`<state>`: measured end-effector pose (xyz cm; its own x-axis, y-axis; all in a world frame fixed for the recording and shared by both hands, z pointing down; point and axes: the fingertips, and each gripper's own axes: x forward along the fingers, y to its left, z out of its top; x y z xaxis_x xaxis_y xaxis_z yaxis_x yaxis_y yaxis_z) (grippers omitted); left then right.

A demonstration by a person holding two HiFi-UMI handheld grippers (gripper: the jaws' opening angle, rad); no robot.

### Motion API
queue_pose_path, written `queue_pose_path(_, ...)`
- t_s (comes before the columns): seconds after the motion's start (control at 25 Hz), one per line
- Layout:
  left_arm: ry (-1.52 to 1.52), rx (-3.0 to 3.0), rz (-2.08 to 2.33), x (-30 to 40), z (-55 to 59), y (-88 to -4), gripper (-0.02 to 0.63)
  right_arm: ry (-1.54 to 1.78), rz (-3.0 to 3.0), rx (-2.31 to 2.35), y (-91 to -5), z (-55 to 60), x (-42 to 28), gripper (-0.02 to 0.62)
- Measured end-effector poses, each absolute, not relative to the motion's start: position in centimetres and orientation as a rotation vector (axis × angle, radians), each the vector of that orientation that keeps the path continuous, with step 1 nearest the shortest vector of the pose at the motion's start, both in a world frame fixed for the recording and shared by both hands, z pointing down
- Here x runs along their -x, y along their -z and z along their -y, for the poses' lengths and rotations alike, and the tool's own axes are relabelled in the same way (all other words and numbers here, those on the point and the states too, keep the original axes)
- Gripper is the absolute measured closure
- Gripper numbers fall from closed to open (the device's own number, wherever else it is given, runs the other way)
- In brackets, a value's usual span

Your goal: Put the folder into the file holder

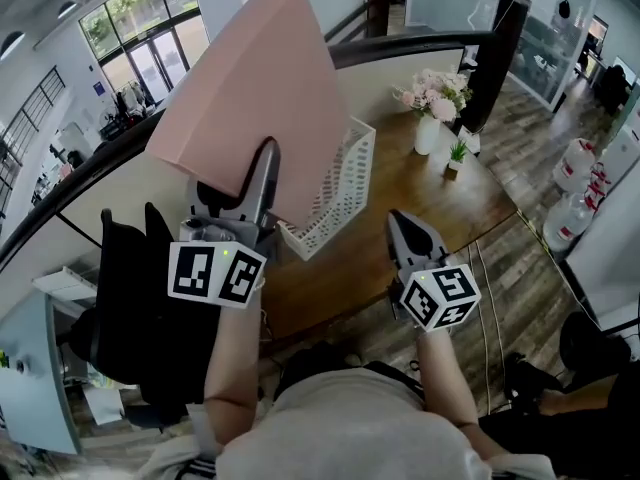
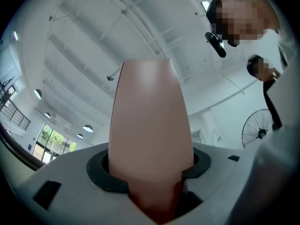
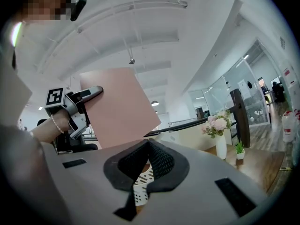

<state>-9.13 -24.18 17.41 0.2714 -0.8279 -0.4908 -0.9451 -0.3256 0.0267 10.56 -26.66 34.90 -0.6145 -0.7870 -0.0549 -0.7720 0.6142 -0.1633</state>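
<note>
Folder (image 1: 250,98) — flat, matte pink card — pinched in left tool (image 1: 262,173); right tool (image 1: 408,230) closed, empty.

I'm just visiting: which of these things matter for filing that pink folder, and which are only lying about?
In the job:
pink folder, gripped by the left tongs
white file holder

Lying about:
vase of flowers
small potted plant
big water bottles
black office chair

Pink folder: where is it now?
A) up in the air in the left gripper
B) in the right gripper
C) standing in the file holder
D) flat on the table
A: the left gripper is shut on the pink folder, lifted, not yet in the file holder.
</note>
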Motion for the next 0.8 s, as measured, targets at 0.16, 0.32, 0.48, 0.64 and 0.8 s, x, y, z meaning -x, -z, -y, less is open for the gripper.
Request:
queue_pose_path(0.16,-0.6,2.243,-1.619,9.0,25.7,-17.1,0.311,0.186,-2.716,1.291,-34.6,28.1,-10.6,0.586)
queue_pose_path(0.32,-0.636,2.263,-1.614,9.4,26.7,-17.5,0.311,0.202,-2.712,1.296,-34.9,29.0,-10.4,0.586)
queue_pose_path(0.48,-0.658,2.282,-1.577,9.7,27.6,-17.8,0.311,0.222,-2.687,1.332,-35.0,29.7,-10.4,0.586)
queue_pose_path(0.64,-0.679,2.339,-1.535,9.9,28.7,-18.7,0.311,0.243,-2.661,1.372,-35.2,30.0,-10.4,0.586)
queue_pose_path(0.8,-0.675,2.365,-1.528,10.3,29.4,-19.9,0.311,0.254,-2.644,1.404,-35.7,30.3,-10.2,0.586)
